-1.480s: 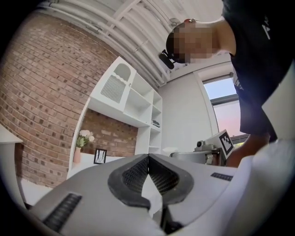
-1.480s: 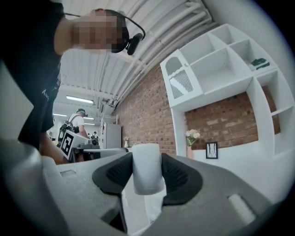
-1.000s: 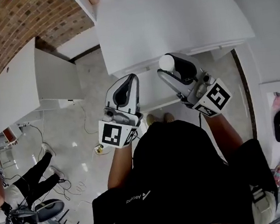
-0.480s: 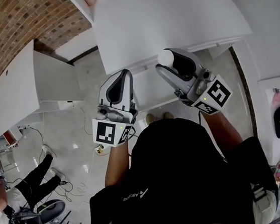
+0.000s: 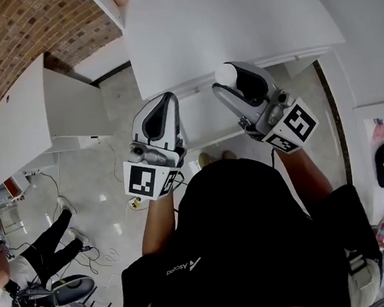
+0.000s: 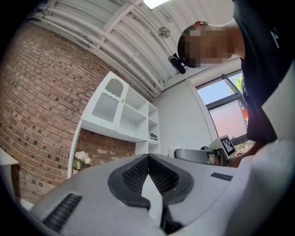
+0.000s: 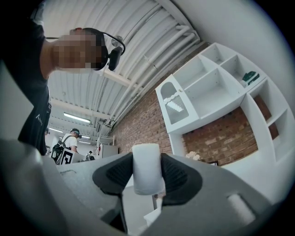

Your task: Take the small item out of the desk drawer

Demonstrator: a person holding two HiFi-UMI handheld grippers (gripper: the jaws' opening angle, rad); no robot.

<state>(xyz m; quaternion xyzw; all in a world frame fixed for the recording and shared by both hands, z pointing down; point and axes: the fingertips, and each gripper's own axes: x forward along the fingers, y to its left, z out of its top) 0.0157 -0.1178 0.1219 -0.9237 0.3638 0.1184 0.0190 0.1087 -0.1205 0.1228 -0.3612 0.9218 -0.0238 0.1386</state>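
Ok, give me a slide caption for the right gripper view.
Right claw clamped on a small white cylinder, white wall shelves and brick wall behind.

Left gripper (image 5: 168, 98) points forward, jaws pressed together. Right gripper (image 5: 227, 77) beside it pinches a small white item (image 7: 146, 167).

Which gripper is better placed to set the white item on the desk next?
Right. The right gripper is shut on the white item and sits at the front edge of the desk in the head view; the left gripper is shut and empty.
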